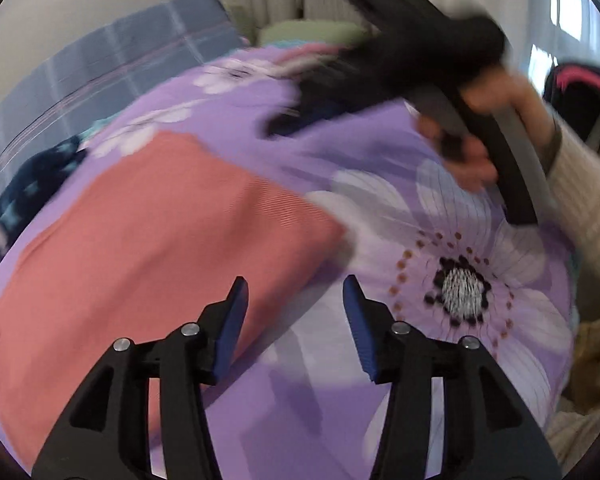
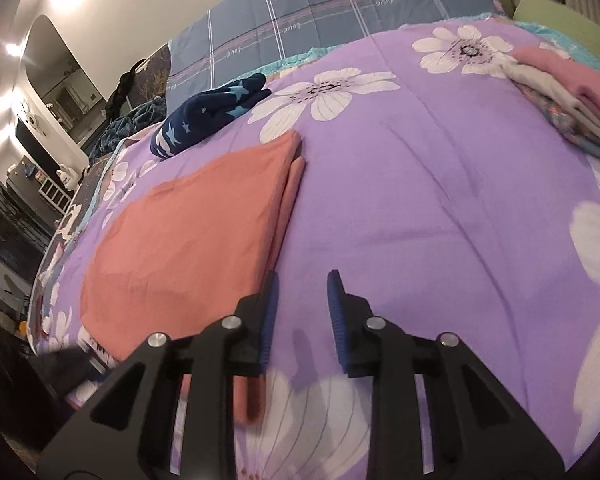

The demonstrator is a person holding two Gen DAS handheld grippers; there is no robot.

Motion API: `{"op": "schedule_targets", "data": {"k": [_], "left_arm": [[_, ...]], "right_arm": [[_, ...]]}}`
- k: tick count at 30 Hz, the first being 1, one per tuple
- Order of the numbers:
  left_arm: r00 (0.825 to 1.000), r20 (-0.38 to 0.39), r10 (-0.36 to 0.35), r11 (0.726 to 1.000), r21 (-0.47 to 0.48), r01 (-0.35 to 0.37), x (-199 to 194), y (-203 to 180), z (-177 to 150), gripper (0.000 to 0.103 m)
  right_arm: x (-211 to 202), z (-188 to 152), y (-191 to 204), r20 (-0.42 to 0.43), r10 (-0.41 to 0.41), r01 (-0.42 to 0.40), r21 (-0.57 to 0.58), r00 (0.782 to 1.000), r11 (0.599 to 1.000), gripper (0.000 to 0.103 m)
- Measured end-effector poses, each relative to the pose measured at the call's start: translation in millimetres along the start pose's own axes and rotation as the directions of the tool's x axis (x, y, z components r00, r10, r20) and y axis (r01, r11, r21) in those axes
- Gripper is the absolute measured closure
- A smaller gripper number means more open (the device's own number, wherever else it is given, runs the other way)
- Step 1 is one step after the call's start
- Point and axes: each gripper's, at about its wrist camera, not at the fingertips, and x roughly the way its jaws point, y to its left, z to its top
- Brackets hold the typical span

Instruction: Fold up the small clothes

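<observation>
With both the left gripper [image 1: 296,292] and right gripper [image 2: 303,286] released and empty beside the salmon cloth [image 2: 188,232], pinch its near edge squarely before folding.

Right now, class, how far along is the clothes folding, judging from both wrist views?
Done: a folded pile sits at the far right of the purple bedspread. In hand: nothing; the left gripper and right gripper are open above the partly folded salmon garment. Left: finishing that garment, then the navy star-print piece, still bunched.
</observation>
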Motion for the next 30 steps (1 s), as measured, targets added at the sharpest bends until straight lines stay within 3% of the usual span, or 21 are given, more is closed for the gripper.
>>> {"op": "schedule_targets", "data": {"k": [2,4,7,9,11,14,16,18,19,20,22,26,30], "left_arm": [[0.999,-0.031,0.032,0.999,0.036,-0.031,16.8,-9.9,6.2,0.051],[0.992,-0.047,0.115,0.990,0.091,-0.110,25.9,-14.6,8.1,0.047],[0.989,-0.052,0.135,0.987,0.095,-0.130,29.3,-13.7,12.3,0.045],[0.989,-0.057,0.139,0.986,0.095,-0.134,32.4,-10.5,16.1,0.045],[0.988,-0.055,0.144,0.985,0.099,-0.138,34.5,-9.7,18.3,0.045],[0.989,-0.049,0.138,0.987,0.089,-0.134,39.0,-13.0,24.4,0.045],[0.991,-0.048,0.128,0.990,0.069,-0.125,39.2,-12.7,25.8,0.049],[0.992,-0.050,0.120,0.992,0.050,-0.117,39.4,-9.3,26.5,0.063],[0.993,-0.049,0.109,0.993,0.042,-0.107,38.7,-8.7,26.8,0.075],[0.994,-0.046,0.099,0.995,0.033,-0.097,37.5,-8.4,26.9,0.086],[0.998,-0.019,0.061,0.998,0.003,-0.061,31.3,-2.6,28.0,0.094],[1.000,0.021,-0.020,1.000,0.000,0.020,19.9,-4.0,28.4,0.098],[1.000,0.019,-0.022,0.998,0.055,0.021,15.2,-22.6,27.9,0.098]], "right_arm": [[11.0,9.9,-5.7,-0.023,0.030,-0.029,0.013,0.999,0.999,0.076],[27.1,20.1,-11.6,-0.052,0.083,-0.081,0.047,0.995,0.996,0.076],[58.3,33.7,-15.3,-0.115,0.152,-0.140,0.101,0.982,0.985,0.076],[68.0,42.5,-15.9,-0.133,0.175,-0.160,0.118,0.976,0.980,0.071],[75.7,55.4,-15.3,-0.153,0.221,-0.202,0.129,0.963,0.971,0.055],[90.2,73.9,-9.4,-0.198,0.215,-0.197,0.105,0.956,0.975,0.052],[98.6,80.7,-7.8,-0.205,0.208,-0.187,0.116,0.957,0.976,0.052],[105.4,87.1,-5.0,-0.200,0.209,-0.188,0.117,0.957,0.975,0.051],[107.5,90.4,-3.4,-0.189,0.215,-0.195,0.116,0.958,0.974,0.054],[108.8,91.9,-2.6,-0.181,0.219,-0.201,0.114,0.959,0.973,0.074],[113.8,91.9,-3.2,-0.173,0.245,-0.224,0.134,0.954,0.965,0.093],[104.2,84.8,-2.9,-0.040,0.256,-0.253,0.084,0.966,0.964,0.096],[97.9,90.9,0.5,-0.006,0.254,-0.254,0.056,0.967,0.966,0.097]]}}
